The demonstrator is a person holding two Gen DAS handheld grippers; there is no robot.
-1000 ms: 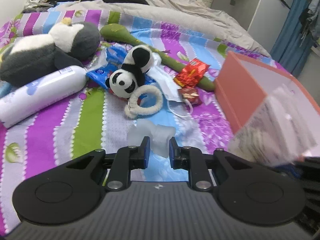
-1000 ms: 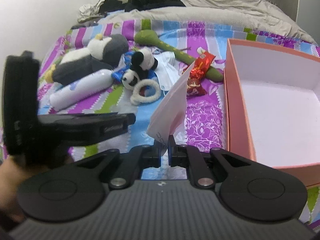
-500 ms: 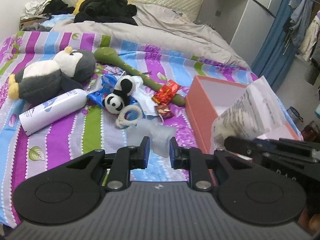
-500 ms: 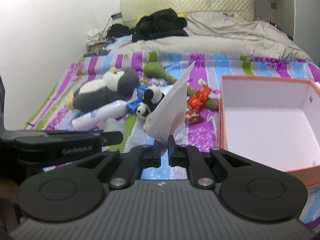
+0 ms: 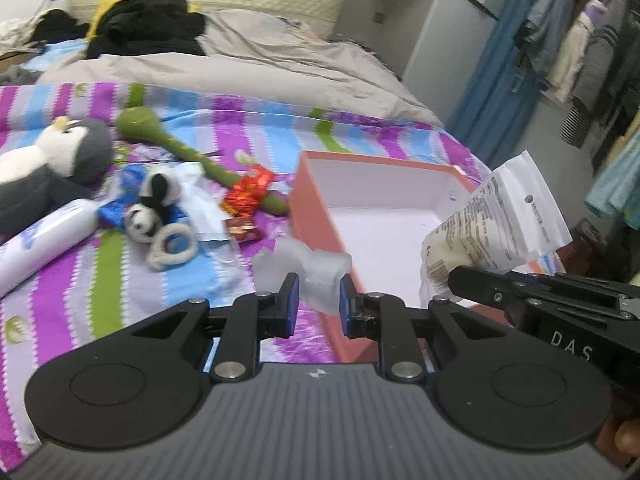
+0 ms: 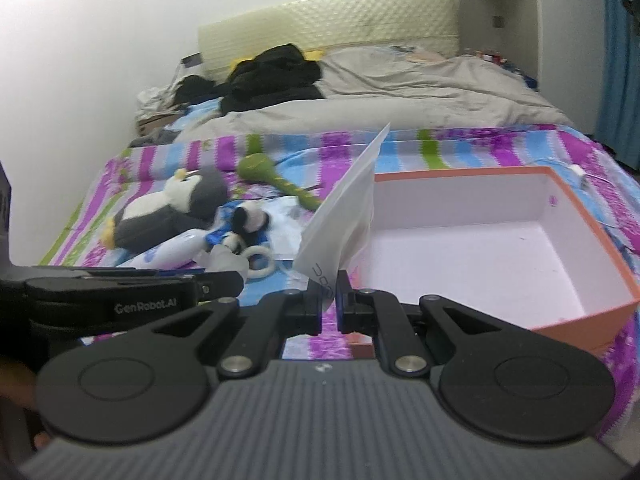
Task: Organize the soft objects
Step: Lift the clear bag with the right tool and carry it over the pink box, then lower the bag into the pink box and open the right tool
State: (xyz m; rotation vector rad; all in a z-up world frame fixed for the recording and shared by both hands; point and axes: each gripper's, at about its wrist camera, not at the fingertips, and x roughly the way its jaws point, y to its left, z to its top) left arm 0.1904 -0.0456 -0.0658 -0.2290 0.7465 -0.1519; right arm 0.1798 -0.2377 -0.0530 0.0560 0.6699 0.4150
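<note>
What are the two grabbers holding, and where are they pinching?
Left gripper pinches a squishy translucent white thing near its lower end. Right gripper pinches a white pouch by its bottom corner.

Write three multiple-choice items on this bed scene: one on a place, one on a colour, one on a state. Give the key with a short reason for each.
1. Where does the small panda plush lie?
A. inside the box
B. on the striped bedspread, left of the box
C. on the grey duvet

2. What colour are the outer walls of the open box?
A. orange
B. blue
C. black

3. What is the state of the right gripper?
A. open and empty
B. shut on the white pouch
C. shut on the penguin plush

Key:
1 B, it rests on the stripes beside the white bottle.
2 A, orange outside and white within.
3 B, the pouch's lower edge is pinched between its fingers.
</note>
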